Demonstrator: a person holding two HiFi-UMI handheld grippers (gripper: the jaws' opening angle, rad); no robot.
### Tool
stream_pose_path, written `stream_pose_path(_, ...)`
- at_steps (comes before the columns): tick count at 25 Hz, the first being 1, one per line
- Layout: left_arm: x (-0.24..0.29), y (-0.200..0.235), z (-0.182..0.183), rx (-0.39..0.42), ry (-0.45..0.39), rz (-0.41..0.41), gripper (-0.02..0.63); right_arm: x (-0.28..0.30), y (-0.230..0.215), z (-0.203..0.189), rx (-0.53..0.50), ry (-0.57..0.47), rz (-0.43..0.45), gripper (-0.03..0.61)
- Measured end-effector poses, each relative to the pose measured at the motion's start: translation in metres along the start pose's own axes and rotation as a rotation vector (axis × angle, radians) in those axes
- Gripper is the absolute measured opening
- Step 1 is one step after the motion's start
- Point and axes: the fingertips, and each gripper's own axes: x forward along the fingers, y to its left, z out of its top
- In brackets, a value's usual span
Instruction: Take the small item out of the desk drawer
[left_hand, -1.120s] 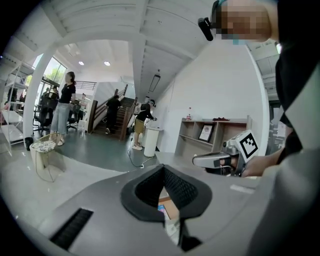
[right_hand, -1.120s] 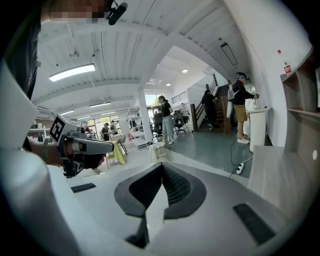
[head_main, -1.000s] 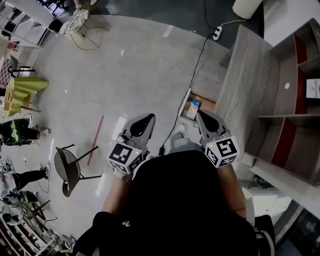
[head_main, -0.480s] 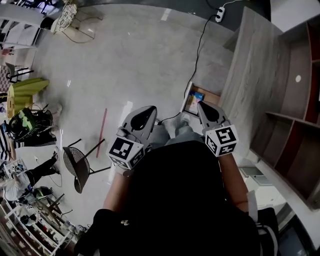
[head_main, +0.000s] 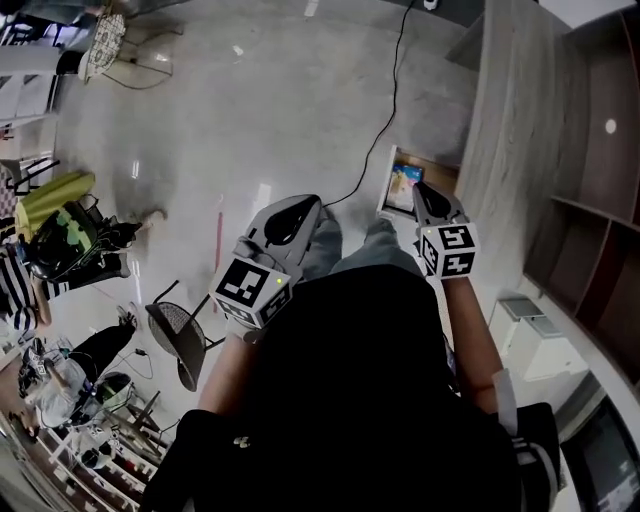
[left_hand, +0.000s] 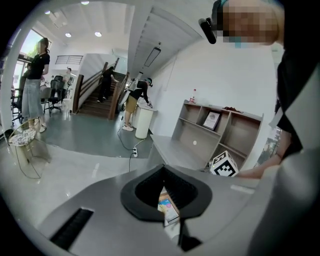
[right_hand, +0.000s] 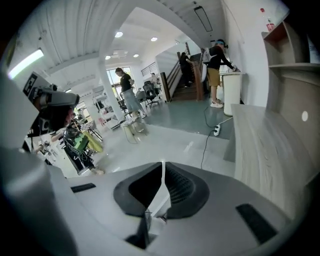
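The desk drawer (head_main: 392, 188) stands pulled out from the grey wooden desk (head_main: 510, 120). A small colourful item (head_main: 407, 181) lies flat inside it. My right gripper (head_main: 428, 197) hovers just right of the drawer, above its near end, jaws shut and empty. My left gripper (head_main: 300, 212) hangs over the floor well left of the drawer, also shut with nothing held. In the left gripper view the item (left_hand: 166, 204) shows through the slit below the closed tips (left_hand: 163, 172). The right gripper view looks over its shut jaws (right_hand: 163, 167) along the desk top (right_hand: 265, 145).
A black cable (head_main: 385, 120) runs over the floor to the drawer. A shelf unit (head_main: 600, 150) stands behind the desk, a white box (head_main: 540, 335) lower right. A black chair (head_main: 180, 340) and red stick (head_main: 217, 235) lie left. People are at the far left.
The person has stepped nearer the desk. The right gripper has come forward to the drawer's side; the left gripper stays beside it, both still shut.
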Motion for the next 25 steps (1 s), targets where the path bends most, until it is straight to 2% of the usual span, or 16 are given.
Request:
stream_pose_path(5, 0.000, 0.022, -0.008, -0.002, 0.045, -0.025, 0.008, 0.032, -0.019, -0.028, 0.070, 0.043, -0.091, 0.005)
stream_pose_path(7, 0.000, 0.028, -0.014, -0.003, 0.064, -0.034, 0.008, 0.046, -0.027, -0.044, 0.103, 0.074, -0.118, 0.061)
stream_pose_path(14, -0.005, 0.045, -0.027, 0.008, 0.104, -0.048, 0.008, 0.089, -0.053, -0.096, 0.178, 0.187, -0.204, 0.141)
stream_pose_path(21, -0.010, 0.046, -0.044, 0.033, 0.155, -0.053, 0.008, 0.119, -0.071, -0.147, 0.251, 0.288, -0.243, 0.204)
stream_pose_path(25, -0.014, 0.049, -0.047, 0.031, 0.172, -0.032, 0.008, 0.130, -0.077, -0.166, 0.289, 0.331, -0.256, 0.218)
